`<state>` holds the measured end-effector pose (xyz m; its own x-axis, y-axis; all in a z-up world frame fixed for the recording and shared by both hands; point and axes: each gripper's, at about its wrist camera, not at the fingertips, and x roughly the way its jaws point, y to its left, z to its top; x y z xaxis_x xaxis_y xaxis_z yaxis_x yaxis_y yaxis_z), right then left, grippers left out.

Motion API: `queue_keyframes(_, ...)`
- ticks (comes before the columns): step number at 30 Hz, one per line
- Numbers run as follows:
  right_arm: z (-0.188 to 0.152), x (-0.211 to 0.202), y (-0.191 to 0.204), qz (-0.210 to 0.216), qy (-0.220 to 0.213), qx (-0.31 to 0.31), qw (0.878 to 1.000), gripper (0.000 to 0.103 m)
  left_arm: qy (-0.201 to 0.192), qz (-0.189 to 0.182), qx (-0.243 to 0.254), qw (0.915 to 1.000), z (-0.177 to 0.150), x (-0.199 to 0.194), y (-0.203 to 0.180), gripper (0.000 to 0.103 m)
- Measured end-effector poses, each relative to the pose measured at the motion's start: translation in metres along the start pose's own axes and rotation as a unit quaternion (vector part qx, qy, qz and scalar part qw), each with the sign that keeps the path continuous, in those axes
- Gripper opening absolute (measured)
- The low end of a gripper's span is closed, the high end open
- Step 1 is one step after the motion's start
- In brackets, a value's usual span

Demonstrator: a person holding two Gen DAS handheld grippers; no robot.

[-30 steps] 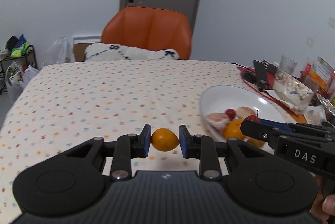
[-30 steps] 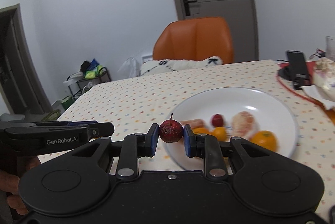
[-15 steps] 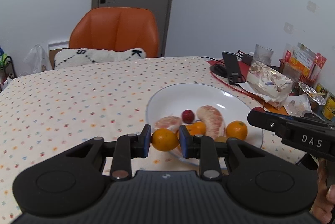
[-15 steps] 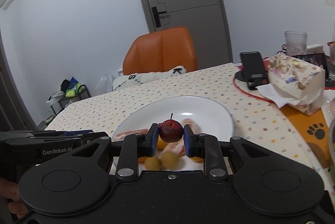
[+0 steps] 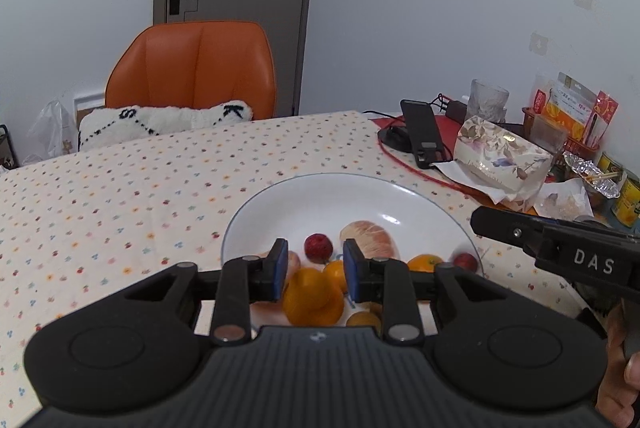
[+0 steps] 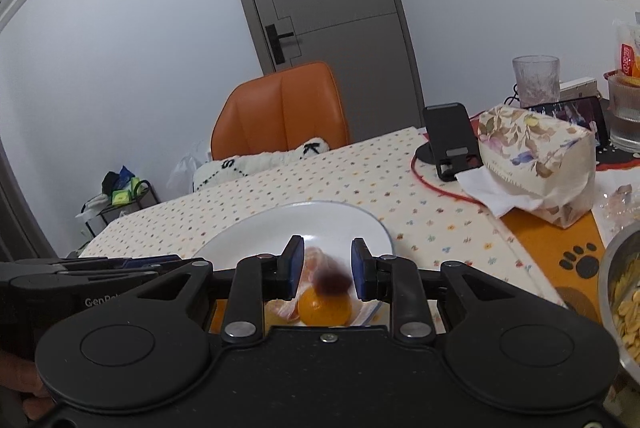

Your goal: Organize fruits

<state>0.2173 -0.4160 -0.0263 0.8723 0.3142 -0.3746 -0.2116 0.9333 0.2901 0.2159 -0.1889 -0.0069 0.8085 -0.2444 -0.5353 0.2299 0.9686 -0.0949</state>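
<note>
Both grippers hang over the near edge of the white plate with their blue pads spread apart and nothing pinched; the left gripper has a blurred orange citrus fruit just below its gap, touching neither pad, its shape a little pear-like with the narrow end up, though the blur makes the long axis uncertain; the right gripper has a small dark red fruit, smeared by motion, between and below its pads, over an orange on the plate; which way the red fruit's stem points cannot be told; from the left wrist view the plate carries two small red fruits, one near the middle and one at the right edge, two peeled pinkish citrus pieces, the larger lying with its long axis along the plate's front-to-back line, about three orange fruits, and at least one small yellowish fruit at the near rim; the plate sits on the spotted tablecloth toward the table's right side; a tissue pack and a black phone stand lie near the far right corner.
</note>
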Motion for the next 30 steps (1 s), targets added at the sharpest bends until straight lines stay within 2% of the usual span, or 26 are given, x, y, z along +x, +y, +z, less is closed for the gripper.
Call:
queue_keyframes(3, 0.001, 0.004, 0.0, 0.004, 0.0, -0.001, 1.0, 0.025, 0.007, 0.001, 0.0, 1.0, 0.0, 0.0, 0.001, 0.034)
queue_keyframes(5, 0.0, 0.007, 0.0, 0.006, 0.002, 0.001, 1.0, 0.029, 0.007, 0.006, -0.001, 1.0, -0.001, -0.002, 0.003, 0.038)
queue_keyframes(9, -0.005, 0.007, 0.002, 0.009, 0.01, 0.005, 1.0, 0.03, 0.0, 0.016, -0.008, 0.9998, -0.001, -0.01, 0.012, 0.053)
queue_keyframes(14, -0.012, 0.002, 0.008, 0.011, 0.018, 0.004, 1.0, 0.04, -0.002, 0.025, -0.013, 0.9996, -0.003, -0.02, 0.022, 0.062)
queue_keyframes(16, -0.014, -0.001, 0.01, 0.012, 0.019, 0.002, 1.0, 0.04, -0.003, 0.028, -0.015, 0.9995, -0.005, -0.026, 0.025, 0.068)
queue_keyframes(21, -0.015, -0.007, 0.018, 0.017, 0.022, 0.001, 1.0, 0.041, -0.007, 0.035, -0.021, 0.9991, -0.009, -0.04, 0.035, 0.07)
queue_keyframes(30, -0.015, -0.02, 0.041, 0.031, 0.021, -0.016, 0.999, 0.048, -0.009, 0.048, -0.032, 0.9983, -0.017, -0.063, 0.048, 0.077)
